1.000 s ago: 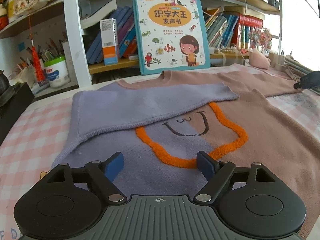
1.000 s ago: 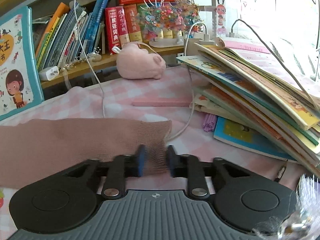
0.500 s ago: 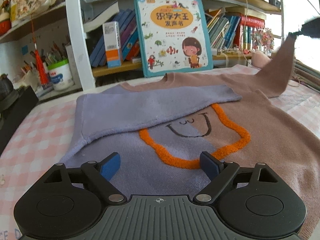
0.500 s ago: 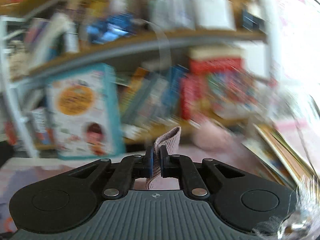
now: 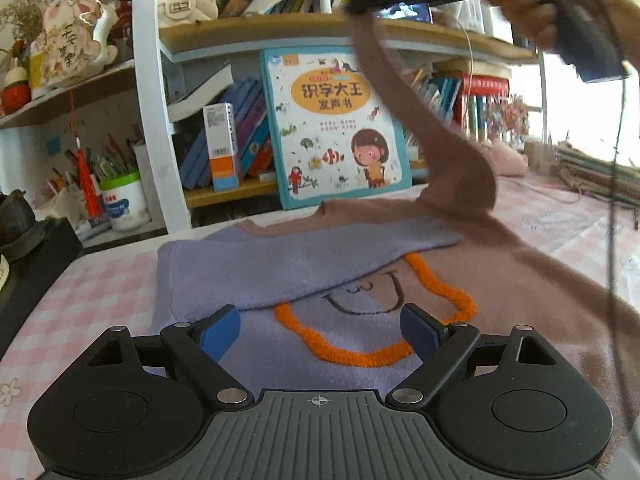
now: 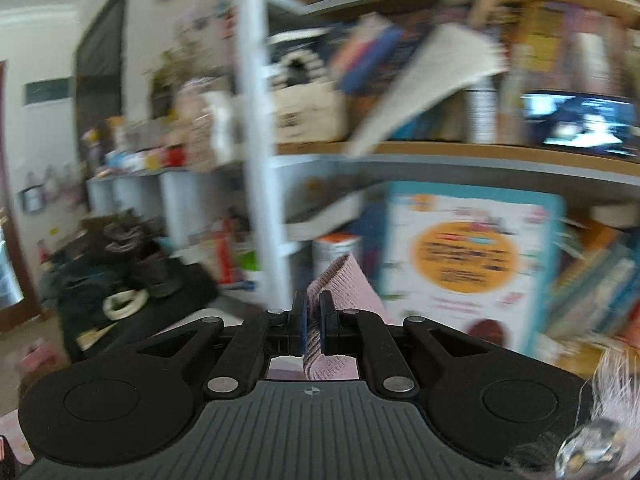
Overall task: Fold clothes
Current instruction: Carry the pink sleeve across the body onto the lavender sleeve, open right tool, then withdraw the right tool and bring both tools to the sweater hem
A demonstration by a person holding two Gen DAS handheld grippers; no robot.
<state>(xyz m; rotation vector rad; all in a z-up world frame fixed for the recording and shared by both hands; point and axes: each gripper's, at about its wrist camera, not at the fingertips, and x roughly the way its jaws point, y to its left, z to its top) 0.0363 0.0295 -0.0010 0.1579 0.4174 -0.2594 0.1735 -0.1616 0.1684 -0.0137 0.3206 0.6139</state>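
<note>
My right gripper (image 6: 312,330) pinches the ribbed cuff of the brown knit sleeve (image 5: 436,136), lifted high above the brown-and-lavender sweater (image 5: 360,280) lying flat on the pink checked tablecloth (image 5: 80,304). The sleeve slants down to its shoulder; the body lies leftward. My left gripper (image 5: 320,330), spread and empty, hovers over the hem.

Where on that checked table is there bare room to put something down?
Bare checked tablecloth lies left of the sweater, up to the black box. Another patch lies right of it, before the stacked books. The sweater covers the middle.
</note>
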